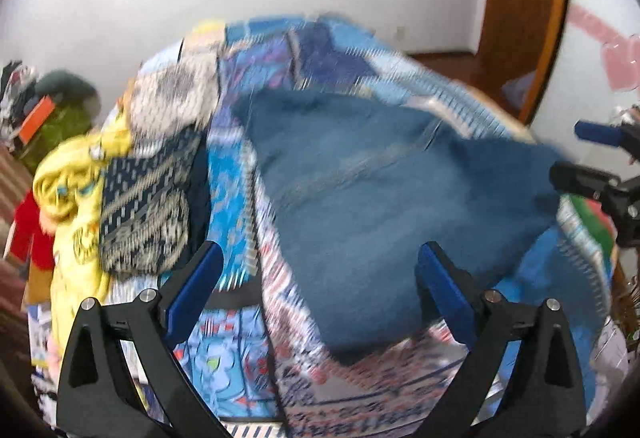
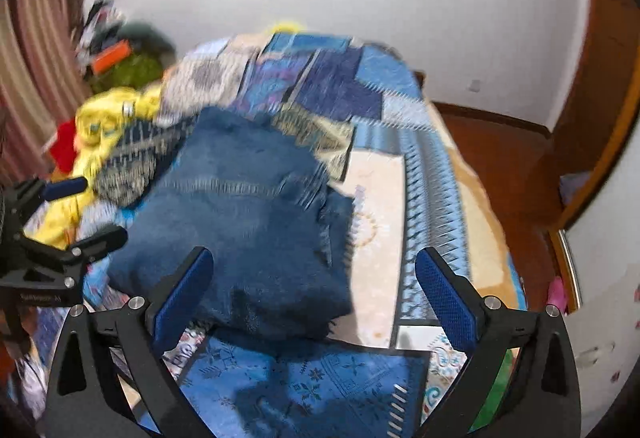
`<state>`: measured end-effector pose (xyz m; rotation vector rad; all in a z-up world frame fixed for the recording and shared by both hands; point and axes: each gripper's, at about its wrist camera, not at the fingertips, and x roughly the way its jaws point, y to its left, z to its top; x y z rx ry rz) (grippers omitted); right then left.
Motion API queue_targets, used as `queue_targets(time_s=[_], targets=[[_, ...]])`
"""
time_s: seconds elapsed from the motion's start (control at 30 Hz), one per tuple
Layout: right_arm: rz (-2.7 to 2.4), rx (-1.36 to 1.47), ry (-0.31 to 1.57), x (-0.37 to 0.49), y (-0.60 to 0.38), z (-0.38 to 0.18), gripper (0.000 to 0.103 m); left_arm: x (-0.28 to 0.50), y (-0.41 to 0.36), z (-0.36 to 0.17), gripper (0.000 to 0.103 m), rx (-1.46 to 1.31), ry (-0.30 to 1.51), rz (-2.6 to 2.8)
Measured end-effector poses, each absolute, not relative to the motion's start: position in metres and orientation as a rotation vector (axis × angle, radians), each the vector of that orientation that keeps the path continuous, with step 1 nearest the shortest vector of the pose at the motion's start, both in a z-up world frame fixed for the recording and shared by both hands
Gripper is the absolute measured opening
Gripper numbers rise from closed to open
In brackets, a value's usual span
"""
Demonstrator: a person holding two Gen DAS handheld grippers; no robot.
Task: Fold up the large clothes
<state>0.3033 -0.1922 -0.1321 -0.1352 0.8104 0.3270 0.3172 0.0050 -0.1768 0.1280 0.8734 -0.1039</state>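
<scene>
Right now both tools hang over the bed (image 2: 432,141) with jaws spread wide and nothing in them. The blue garment (image 1: 360,189) lies in a loose heap on the patterned bedspread (image 2: 332,85), straight ahead of and below both; it looks to run roughly crosswise between them. The left gripper (image 1: 318,292) faces its left part, toward the clothes pile (image 1: 120,177) along the bed's left edge, and the right gripper (image 2: 314,296) its near right end.
</scene>
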Motion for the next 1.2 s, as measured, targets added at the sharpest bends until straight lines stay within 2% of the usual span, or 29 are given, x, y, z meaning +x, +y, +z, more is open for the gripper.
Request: queue_targets(time_s=[0.17,0.37,0.63,0.9,1.2], targets=[[0.273,-0.193,0.931,0.324,-0.202,-0.175,0.101,0.305,0.02,-0.207,0.101,0.04,0.898,-0.152],[0.288,-0.036,1.048,0.325,-0.243,-0.212,0.103,0.307,0.02,-0.219,0.102,-0.014,0.92,-0.171],[0.314,-0.092,0.985,0.322,-0.238,-0.172,0.103,0.31,0.01,-0.194,0.102,0.137,0.861,-0.113],[0.42,-0.076,0.89,0.344,-0.221,-0.133,0.103,0.334,0.022,-0.164,0.102,0.143,0.784,-0.071],[0.494,-0.055,0.954,0.397,-0.194,-0.155,0.103,0.401,0.037,-0.168,0.102,0.121,0.802,-0.034]])
